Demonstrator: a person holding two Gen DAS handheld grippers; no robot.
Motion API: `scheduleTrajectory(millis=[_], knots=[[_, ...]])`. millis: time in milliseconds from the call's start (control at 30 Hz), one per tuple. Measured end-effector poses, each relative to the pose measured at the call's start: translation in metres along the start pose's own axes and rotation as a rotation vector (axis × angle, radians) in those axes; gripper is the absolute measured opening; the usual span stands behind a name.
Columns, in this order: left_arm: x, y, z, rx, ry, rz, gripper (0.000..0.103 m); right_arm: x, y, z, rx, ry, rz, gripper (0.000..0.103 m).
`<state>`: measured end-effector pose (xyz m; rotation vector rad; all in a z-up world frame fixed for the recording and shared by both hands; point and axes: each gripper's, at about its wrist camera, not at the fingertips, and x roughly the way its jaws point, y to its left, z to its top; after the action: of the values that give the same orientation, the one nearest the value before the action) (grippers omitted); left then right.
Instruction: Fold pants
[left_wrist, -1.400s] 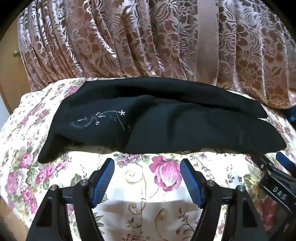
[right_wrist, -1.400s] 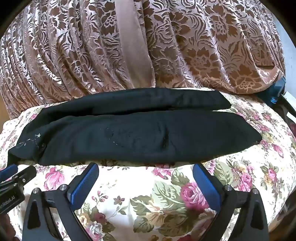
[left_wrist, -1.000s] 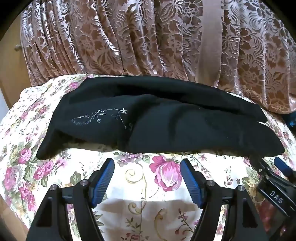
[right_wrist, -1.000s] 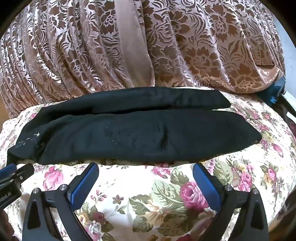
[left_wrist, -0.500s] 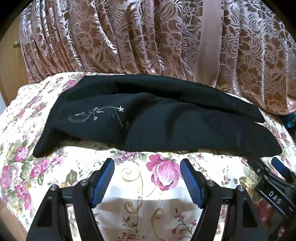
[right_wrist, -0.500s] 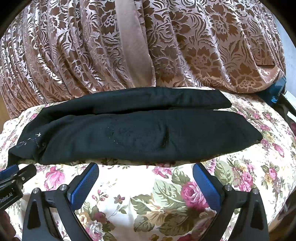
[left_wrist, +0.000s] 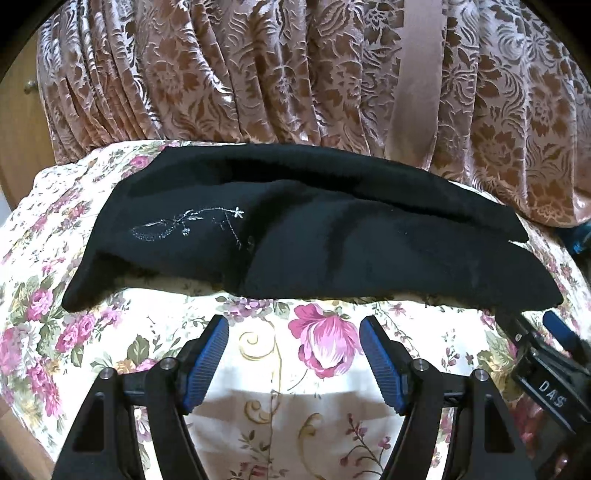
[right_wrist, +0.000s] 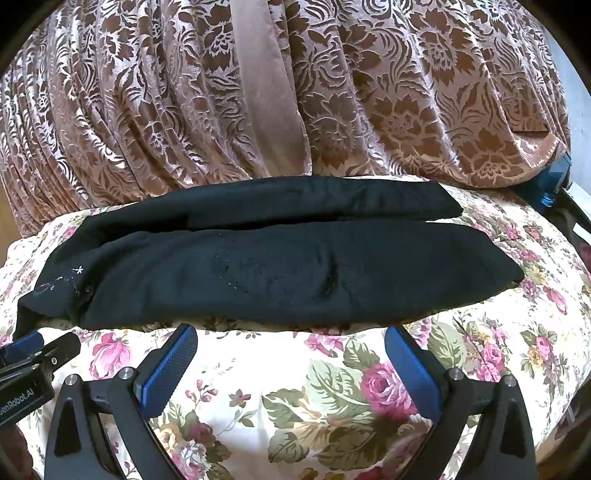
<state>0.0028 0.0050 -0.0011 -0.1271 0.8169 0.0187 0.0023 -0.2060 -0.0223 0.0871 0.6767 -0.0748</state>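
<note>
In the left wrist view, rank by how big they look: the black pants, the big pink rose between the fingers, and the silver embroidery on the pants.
1. black pants, by far the largest.
2. silver embroidery and big pink rose: too close to rank; the rose is nearer the camera, which inflates it.

The pants are black and lie flat, stretched crosswise on a floral bedspread. The two legs run side by side, the near leg overlapping the far one. A silver embroidered flourish marks the left end. The fabric shows shallow wrinkles.
</note>
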Motion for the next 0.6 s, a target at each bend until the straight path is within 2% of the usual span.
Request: scheduleTrajectory(millis=[600], knots=[[0.0003,0.0055,0.0003,-0.019,-0.002,0.008,0.074,0.0015,-0.0005,-0.0009,0.0,0.004,-0.003,0.103]])
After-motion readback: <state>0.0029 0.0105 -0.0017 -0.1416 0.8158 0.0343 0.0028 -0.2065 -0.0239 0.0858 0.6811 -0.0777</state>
